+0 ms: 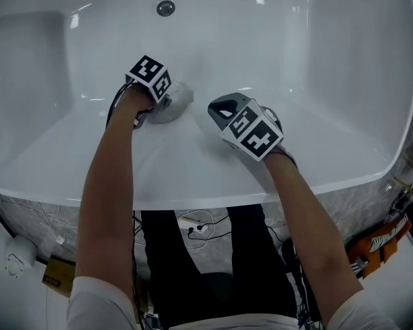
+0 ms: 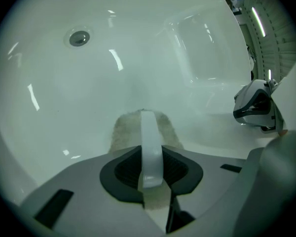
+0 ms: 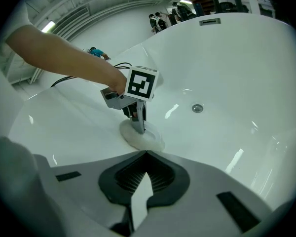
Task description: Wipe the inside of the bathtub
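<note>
The white bathtub (image 1: 344, 108) fills the head view, its drain (image 1: 166, 7) on the far wall. My left gripper (image 1: 162, 106) is low inside the tub, shut on a pale wiping cloth (image 1: 178, 99) pressed flat against the tub's surface. In the left gripper view the cloth (image 2: 123, 130) spreads out on both sides of the closed jaws (image 2: 144, 113). My right gripper (image 1: 217, 108) hovers just right of the cloth, shut, with nothing in it. In the right gripper view, its jaws (image 3: 146, 154) point at the left gripper (image 3: 136, 116) and the cloth (image 3: 147, 139).
The tub's near rim (image 1: 193, 199) runs in front of the person's legs. Cables (image 1: 205, 227) lie on the floor below it, a cardboard box (image 1: 55, 275) at the left, and orange tools (image 1: 380, 240) at the right. People (image 3: 163, 18) stand far beyond the tub.
</note>
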The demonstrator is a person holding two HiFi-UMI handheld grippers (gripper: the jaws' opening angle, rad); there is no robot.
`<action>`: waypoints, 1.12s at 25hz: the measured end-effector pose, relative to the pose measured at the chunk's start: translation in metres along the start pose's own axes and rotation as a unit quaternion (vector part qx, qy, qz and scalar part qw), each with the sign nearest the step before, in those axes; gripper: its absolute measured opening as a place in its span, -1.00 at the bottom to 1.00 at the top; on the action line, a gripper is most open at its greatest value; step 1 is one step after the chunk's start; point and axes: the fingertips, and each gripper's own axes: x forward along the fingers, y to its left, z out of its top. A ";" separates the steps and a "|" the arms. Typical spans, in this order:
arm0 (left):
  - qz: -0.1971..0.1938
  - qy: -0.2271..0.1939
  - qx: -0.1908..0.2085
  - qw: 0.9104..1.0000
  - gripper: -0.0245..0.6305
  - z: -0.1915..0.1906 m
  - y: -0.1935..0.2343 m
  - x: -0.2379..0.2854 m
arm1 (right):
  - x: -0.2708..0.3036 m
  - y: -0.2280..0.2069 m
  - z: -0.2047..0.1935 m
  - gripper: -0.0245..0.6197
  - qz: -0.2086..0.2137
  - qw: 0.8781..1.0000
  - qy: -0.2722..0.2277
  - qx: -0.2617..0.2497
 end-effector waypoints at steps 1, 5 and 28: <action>-0.001 0.004 -0.004 1.000 -0.63 -0.002 0.008 0.002 | 0.004 0.001 0.001 -0.87 0.000 1.000 0.001 0.001; -0.005 0.025 -0.016 1.000 -0.63 -0.010 0.033 0.003 | 0.018 0.002 0.008 -0.87 0.005 1.000 0.006 -0.007; 0.028 0.087 -0.024 0.996 -0.63 -0.115 0.172 -0.051 | 0.096 0.040 0.089 -0.87 0.024 0.999 0.032 -0.032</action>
